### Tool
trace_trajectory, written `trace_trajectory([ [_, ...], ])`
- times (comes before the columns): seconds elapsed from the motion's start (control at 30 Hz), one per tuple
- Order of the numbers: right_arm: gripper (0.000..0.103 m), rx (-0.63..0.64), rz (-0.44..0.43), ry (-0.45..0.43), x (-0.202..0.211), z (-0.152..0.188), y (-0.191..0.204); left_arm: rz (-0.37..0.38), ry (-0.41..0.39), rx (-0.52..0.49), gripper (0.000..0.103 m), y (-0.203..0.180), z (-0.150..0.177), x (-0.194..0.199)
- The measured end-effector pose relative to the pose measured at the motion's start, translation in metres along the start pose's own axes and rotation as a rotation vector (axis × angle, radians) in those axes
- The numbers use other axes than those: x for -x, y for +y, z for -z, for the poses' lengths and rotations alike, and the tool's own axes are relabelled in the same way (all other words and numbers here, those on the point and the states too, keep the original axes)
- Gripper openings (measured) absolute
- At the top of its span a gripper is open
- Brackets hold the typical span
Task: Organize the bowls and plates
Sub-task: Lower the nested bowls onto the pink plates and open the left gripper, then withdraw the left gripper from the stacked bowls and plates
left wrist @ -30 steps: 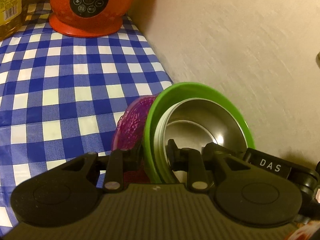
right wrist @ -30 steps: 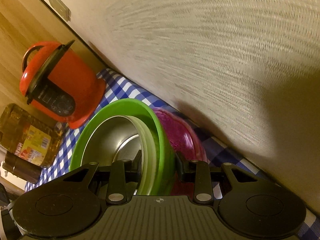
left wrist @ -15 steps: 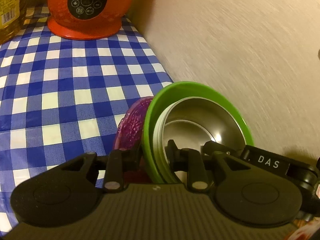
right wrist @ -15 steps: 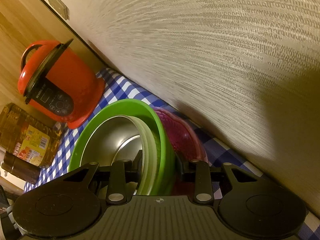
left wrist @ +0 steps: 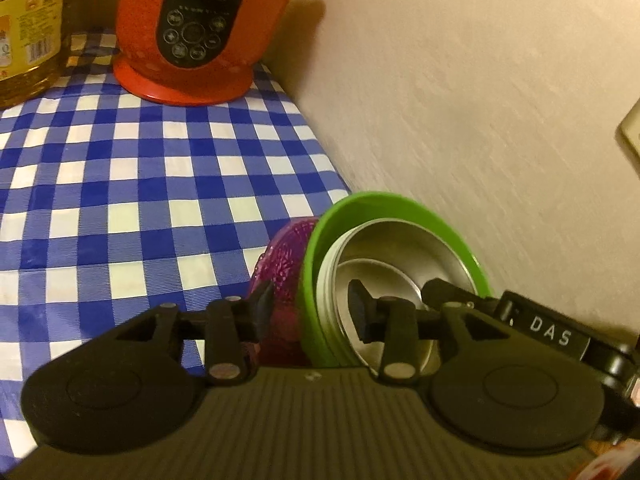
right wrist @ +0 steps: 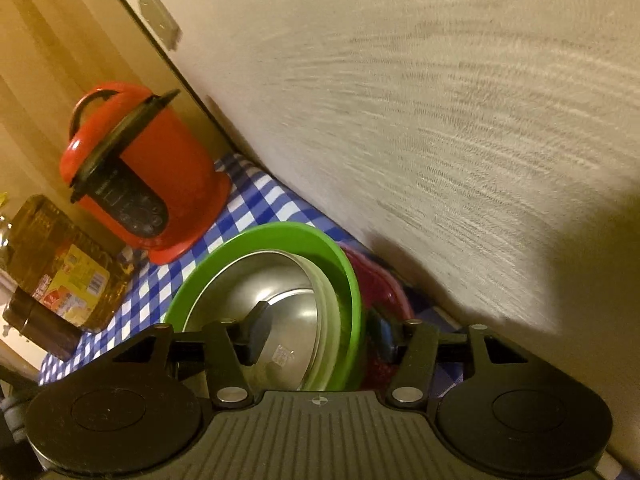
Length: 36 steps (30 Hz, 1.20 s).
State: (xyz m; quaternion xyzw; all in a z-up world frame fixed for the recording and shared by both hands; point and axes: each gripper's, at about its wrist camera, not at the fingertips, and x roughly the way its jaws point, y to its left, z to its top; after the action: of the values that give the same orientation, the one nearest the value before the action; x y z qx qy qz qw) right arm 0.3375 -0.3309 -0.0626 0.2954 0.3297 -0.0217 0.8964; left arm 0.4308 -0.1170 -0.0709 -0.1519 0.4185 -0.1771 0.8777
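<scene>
A nested stack sits tilted on the checked cloth beside the wall. It is a purple dish (left wrist: pixel 280 256), a green bowl (left wrist: pixel 384 200), a pale bowl and a steel bowl (left wrist: pixel 400 248). My left gripper (left wrist: pixel 310 304) straddles the near rims of the stack. Its jaws are opening, one pad outside the purple dish and the other inside the steel bowl, with gaps showing. My right gripper (right wrist: pixel 320 326) straddles the green bowl (right wrist: pixel 280 236) and steel bowl (right wrist: pixel 248 284) from the other side. Its jaws are also opening, clear of the rims, with the purple dish (right wrist: pixel 380 280) behind. The right gripper's body (left wrist: pixel 548 336) shows in the left wrist view.
A red electric cooker (left wrist: pixel 200 28) stands at the far end of the blue-and-white checked cloth (left wrist: pixel 140 184). An oil bottle (right wrist: pixel 68 264) and a small dark bottle (right wrist: pixel 40 324) stand to its left. The textured wall (right wrist: pixel 440 120) runs close along the stack.
Both grippers' jaws have spread apart and their pads have come off the stack's rims. The stack stays where it was by the wall.
</scene>
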Motion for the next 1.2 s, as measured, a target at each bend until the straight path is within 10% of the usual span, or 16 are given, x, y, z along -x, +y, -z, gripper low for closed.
trace_trajectory([
  [0.37, 0.056, 0.021, -0.043, -0.027, 0.038, 0.009, 0.003, -0.014, -0.08, 0.006, 0.063, -0.006, 0.009, 0.05],
  [1.2, 0.064, 0.176, -0.033, 0.013, 0.137, 0.053, -0.001, -0.222, -0.111, -0.062, 0.083, -0.025, 0.102, 0.148],
])
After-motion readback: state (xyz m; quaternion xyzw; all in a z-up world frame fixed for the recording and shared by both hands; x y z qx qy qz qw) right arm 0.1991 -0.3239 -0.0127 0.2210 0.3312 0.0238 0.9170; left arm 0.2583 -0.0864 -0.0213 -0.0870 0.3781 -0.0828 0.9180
